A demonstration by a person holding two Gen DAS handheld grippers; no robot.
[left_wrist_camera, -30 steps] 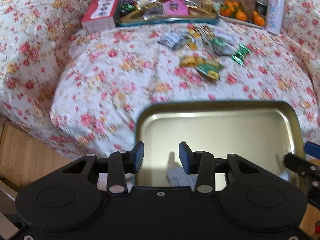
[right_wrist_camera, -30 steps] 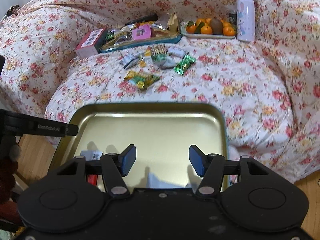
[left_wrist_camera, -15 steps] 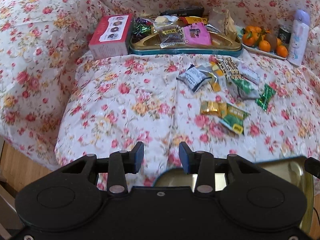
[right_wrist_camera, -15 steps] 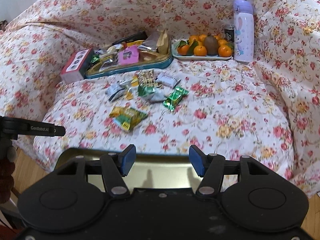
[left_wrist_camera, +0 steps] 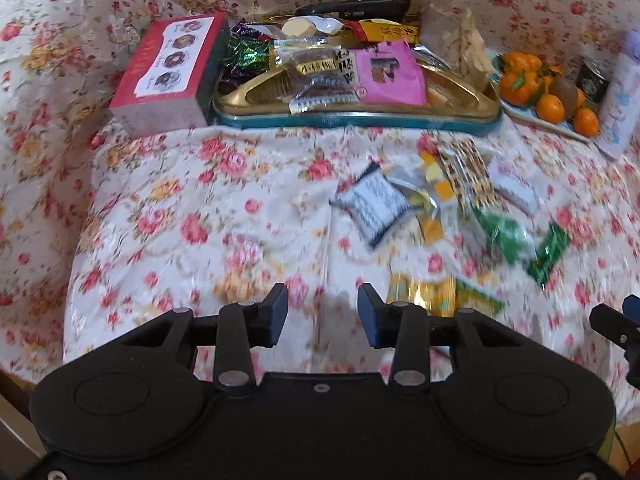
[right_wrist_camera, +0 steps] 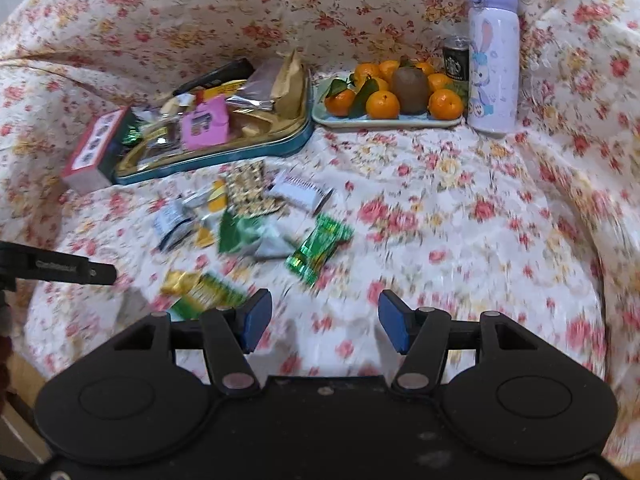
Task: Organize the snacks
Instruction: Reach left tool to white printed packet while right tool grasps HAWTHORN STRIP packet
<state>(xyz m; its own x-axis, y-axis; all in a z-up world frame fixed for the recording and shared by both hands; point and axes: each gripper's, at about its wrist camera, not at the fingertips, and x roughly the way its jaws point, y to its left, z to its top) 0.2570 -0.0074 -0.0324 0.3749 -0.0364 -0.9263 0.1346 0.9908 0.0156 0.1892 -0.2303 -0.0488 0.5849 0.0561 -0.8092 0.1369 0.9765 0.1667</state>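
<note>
Left to right across a sofa draped in a rose-print cover (right_wrist_camera: 460,208). At far left, a red snack box (left_wrist_camera: 168,76) lies against the end of a gold tray with a teal rim (left_wrist_camera: 360,120). The tray is heaped with packets: purple and green foil sweets (left_wrist_camera: 246,54), a clear-wrapped dark bar (left_wrist_camera: 316,76), a pink packet (left_wrist_camera: 390,74) and a brown paper bag (left_wrist_camera: 464,48); a black remote (left_wrist_camera: 356,7) lies behind it. In front of the tray, loose snacks are scattered on the cover: a blue-and-white pouch (left_wrist_camera: 374,204), a brown-and-gold patterned wrapper (left_wrist_camera: 472,176), a white sachet (right_wrist_camera: 300,194), a green-and-white packet (right_wrist_camera: 248,236), a shiny green candy bar (right_wrist_camera: 320,250) and, nearest the grippers, a gold-and-green packet (right_wrist_camera: 200,292). Right of the tray, a pale plate (right_wrist_camera: 384,122) carries mandarins (right_wrist_camera: 382,104) and a kiwi (right_wrist_camera: 410,88). A dark can (right_wrist_camera: 456,60) stands behind the plate, and a lilac rabbit-print flask (right_wrist_camera: 494,56) stands upright just beside it. The left gripper (left_wrist_camera: 322,316) is above the cover's front edge, fingers apart and holding nothing. The right gripper (right_wrist_camera: 325,320) is likewise spread and empty, just right of the gold-and-green packet.
</note>
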